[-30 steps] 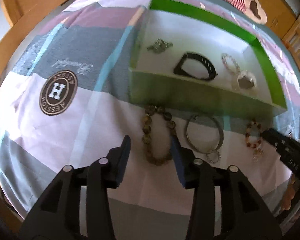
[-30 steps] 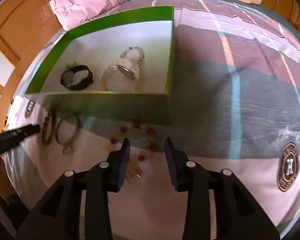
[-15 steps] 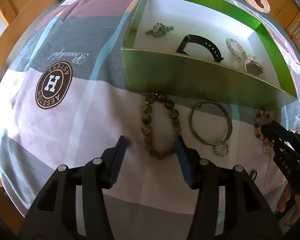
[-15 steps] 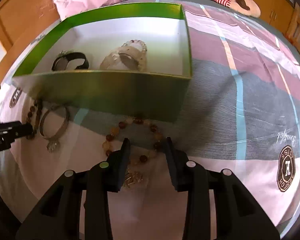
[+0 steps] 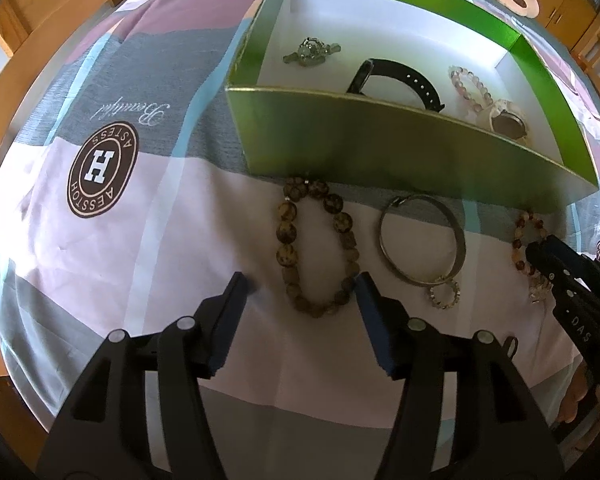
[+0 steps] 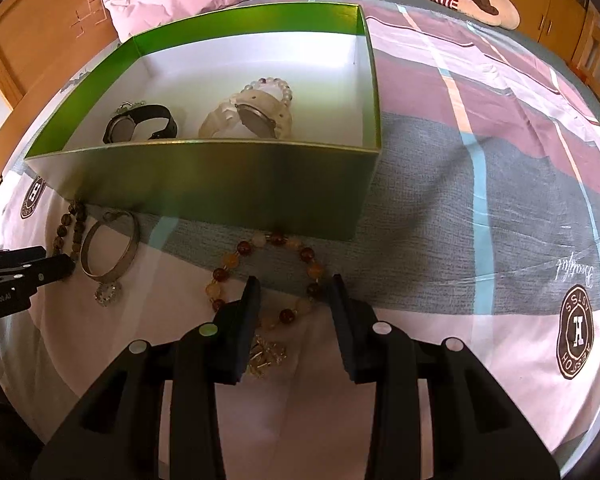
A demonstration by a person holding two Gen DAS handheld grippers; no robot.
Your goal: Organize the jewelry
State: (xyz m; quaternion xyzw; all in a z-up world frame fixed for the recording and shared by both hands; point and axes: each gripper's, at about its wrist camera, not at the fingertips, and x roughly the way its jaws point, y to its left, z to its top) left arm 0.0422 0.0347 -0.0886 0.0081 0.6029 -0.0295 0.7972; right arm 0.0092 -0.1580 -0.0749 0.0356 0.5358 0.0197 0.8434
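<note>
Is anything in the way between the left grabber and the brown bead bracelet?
Nothing visible is. The left gripper has just been opening its jaws, and they now stand on either side of the near end of the brown bead bracelet on the bedsheet. On the way to the green box, only its near wall rises.

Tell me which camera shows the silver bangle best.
The left wrist view. There the silver bangle lies whole and large on the bedspread, just right of centre, between the brown bead bracelet and the right gripper. The right wrist view shows it too, but small and warped near the left edge.
</note>
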